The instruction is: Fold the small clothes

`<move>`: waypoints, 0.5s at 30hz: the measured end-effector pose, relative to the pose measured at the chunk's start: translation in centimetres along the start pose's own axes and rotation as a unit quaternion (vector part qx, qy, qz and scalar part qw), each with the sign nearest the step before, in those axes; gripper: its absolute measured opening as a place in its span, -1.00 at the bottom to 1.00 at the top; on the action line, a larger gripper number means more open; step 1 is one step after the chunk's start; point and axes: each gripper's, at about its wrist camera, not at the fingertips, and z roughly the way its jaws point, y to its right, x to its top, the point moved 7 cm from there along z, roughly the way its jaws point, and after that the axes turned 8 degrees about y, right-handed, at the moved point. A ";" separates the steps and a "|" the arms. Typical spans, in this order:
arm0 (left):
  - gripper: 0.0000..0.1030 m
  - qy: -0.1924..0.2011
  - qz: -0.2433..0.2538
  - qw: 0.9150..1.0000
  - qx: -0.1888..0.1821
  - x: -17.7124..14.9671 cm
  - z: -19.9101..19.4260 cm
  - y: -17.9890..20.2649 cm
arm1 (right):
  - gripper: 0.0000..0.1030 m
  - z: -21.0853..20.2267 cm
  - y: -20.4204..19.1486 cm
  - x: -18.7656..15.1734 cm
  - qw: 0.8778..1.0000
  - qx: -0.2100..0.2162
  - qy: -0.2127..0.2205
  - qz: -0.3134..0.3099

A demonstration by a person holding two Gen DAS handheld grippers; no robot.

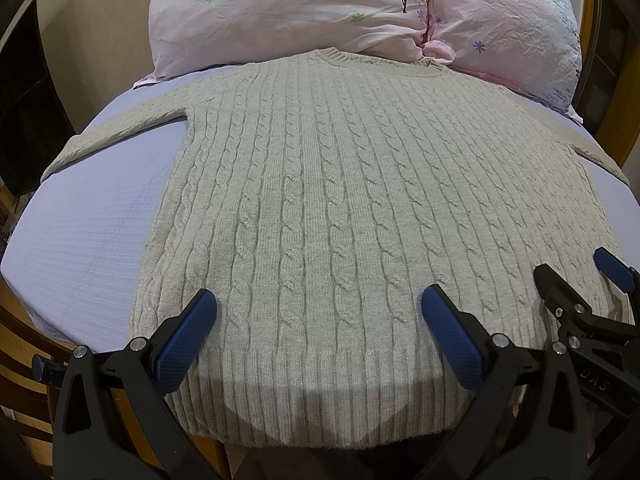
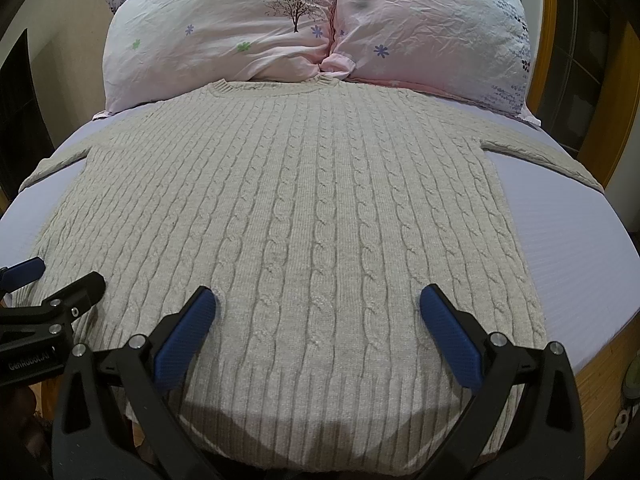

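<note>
Beige cable-knit sweater (image 1: 320, 200) lies flat, front up, on a lavender bed sheet (image 1: 92, 248), sleeves spread out to both sides, collar touching two pink floral pillows (image 1: 280, 12) at the far end. Left gripper (image 1: 320, 332) & right gripper (image 2: 318, 332) hover side by side over the ribbed hem, both w/ blue-padded fingers (image 2: 188, 340) spread wide, grasping nothing

Sweater (image 1: 320, 208) lies flat on bed (image 1: 80, 248), sleeves out L & R, collar touching pillows (image 1: 280, 12) behind; my hand-held grippers over its near hem.
</note>
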 end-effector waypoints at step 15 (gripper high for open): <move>0.97 0.001 0.000 1.000 0.000 0.0 0.1 0.0 | 0.97 -0.2 -0.2 0.5 1.000 0.000 -0.001 0.000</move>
